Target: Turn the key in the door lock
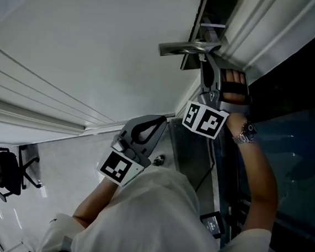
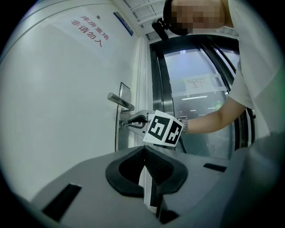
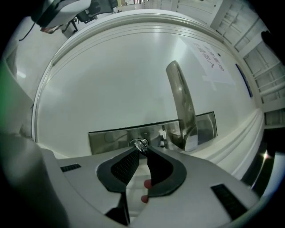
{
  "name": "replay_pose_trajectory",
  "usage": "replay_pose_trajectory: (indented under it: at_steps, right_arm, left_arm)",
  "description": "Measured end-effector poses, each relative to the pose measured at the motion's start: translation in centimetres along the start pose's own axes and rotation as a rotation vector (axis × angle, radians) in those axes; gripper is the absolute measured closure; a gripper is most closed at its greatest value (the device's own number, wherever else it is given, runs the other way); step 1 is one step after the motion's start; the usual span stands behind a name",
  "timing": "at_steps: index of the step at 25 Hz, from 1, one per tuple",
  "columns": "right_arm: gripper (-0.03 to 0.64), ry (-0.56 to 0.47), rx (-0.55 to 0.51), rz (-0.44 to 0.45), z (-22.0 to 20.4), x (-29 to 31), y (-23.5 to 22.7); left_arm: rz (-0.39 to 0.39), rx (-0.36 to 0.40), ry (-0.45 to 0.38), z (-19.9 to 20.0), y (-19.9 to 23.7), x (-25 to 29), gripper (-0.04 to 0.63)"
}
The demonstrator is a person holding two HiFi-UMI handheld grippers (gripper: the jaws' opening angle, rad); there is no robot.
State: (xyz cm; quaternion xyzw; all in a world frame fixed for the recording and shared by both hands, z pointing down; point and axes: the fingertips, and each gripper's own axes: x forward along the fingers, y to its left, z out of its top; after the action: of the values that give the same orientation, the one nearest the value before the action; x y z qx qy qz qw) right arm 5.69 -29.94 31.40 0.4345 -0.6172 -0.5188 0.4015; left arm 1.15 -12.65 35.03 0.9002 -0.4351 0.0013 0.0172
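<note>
A small silver key (image 3: pixel 140 145) sits in the keyhole of the steel lock plate (image 3: pixel 116 136) on a white door (image 1: pixel 99 45). Next to it on the plate stands the lever handle (image 3: pixel 180 102). My right gripper (image 3: pixel 141 149) points level at the plate, its dark pads shut on the key's head. In the head view this right gripper (image 1: pixel 208 60) sits just below the handle (image 1: pixel 181 47). My left gripper (image 1: pixel 159 120) hangs back from the door, away from the lock, jaws shut with nothing in them. The left gripper view shows its own left gripper (image 2: pixel 143 150) and the right gripper (image 2: pixel 127 122) at the lock.
A dark glass partition (image 2: pixel 200 89) with a metal frame adjoins the door on the lock side. Red print (image 2: pixel 89 31) marks the door's upper part. A black office chair (image 1: pixel 3 171) stands on the pale floor further off.
</note>
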Motion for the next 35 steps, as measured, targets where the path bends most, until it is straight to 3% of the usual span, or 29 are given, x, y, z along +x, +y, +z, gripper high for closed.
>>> replay_pose_trajectory:
  at_steps: [20,22,27,35]
  right_arm:
    - [0.543,0.038,0.645,0.054,-0.4,0.2,-0.4]
    - [0.543,0.037,0.585,0.046,-0.4,0.3,-0.3]
    - [0.541,0.031,0.265,0.028,-0.2,0.1,-0.1]
    - [0.541,-0.003,-0.094,-0.002,0.3,0.4,0.2]
  left_arm:
    - [-0.001,-0.007,0.008,-0.3,-0.1,1.4,0.589]
    - [0.000,-0.006,0.009,-0.3,0.0,1.5,0.589]
    - [0.015,-0.010,0.010,-0.2,0.3,1.2,0.589]
    - [0.020,-0.006,0.018,-0.4,0.8,0.5,0.589]
